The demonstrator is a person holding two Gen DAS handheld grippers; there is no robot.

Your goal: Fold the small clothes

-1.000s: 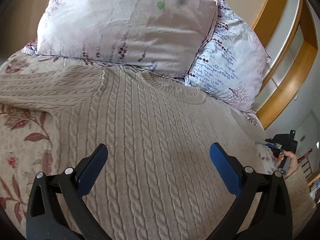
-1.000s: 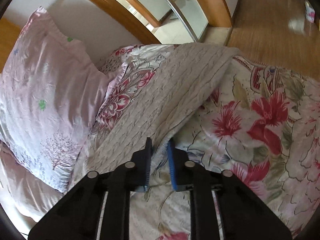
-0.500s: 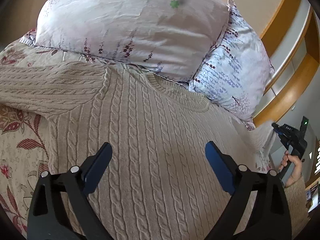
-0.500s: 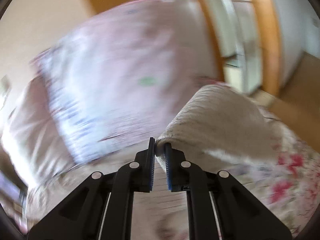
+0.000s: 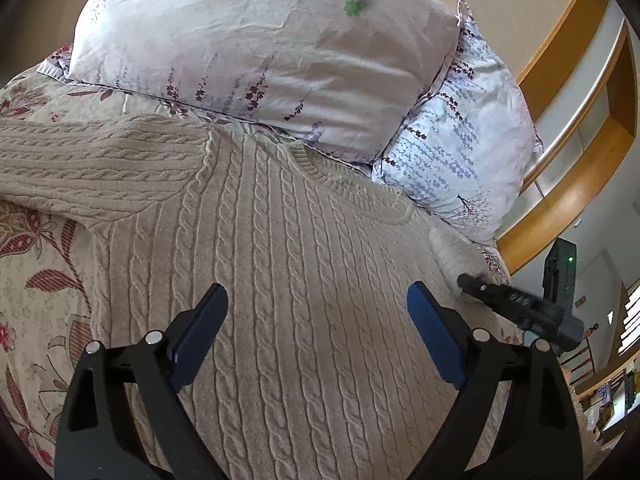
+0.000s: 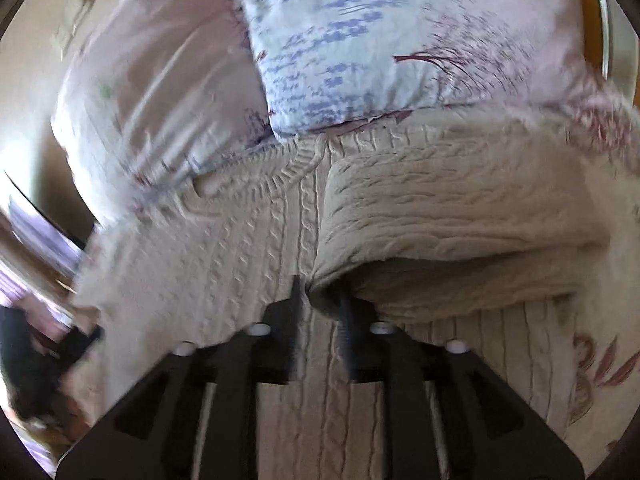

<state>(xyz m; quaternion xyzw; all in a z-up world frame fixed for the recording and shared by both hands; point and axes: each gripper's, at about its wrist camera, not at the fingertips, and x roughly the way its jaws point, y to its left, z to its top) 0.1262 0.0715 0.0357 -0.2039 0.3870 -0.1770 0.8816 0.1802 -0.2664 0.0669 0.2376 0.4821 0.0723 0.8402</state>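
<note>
A beige cable-knit sweater lies flat on the bed, its neckline toward the pillows. My left gripper hovers open over the sweater's chest with nothing between its blue pads. The sweater's left sleeve stretches out sideways. The right sleeve is folded across the body. Its cuff end sits between the jaws of my right gripper, which are opening and stand apart from the knit. In the left wrist view the right gripper shows at the right edge of the sweater, at the raised sleeve.
Two flower-print pillows rest against the sweater's neckline. A floral bedspread lies under the sweater and shows at both sides. A wooden shelf frame stands behind the bed on the right.
My right gripper has swung the sleeve from the bed's edge over onto the sweater's body, rolling as it went, and its jaws have parted. The left gripper has hardly moved.
</note>
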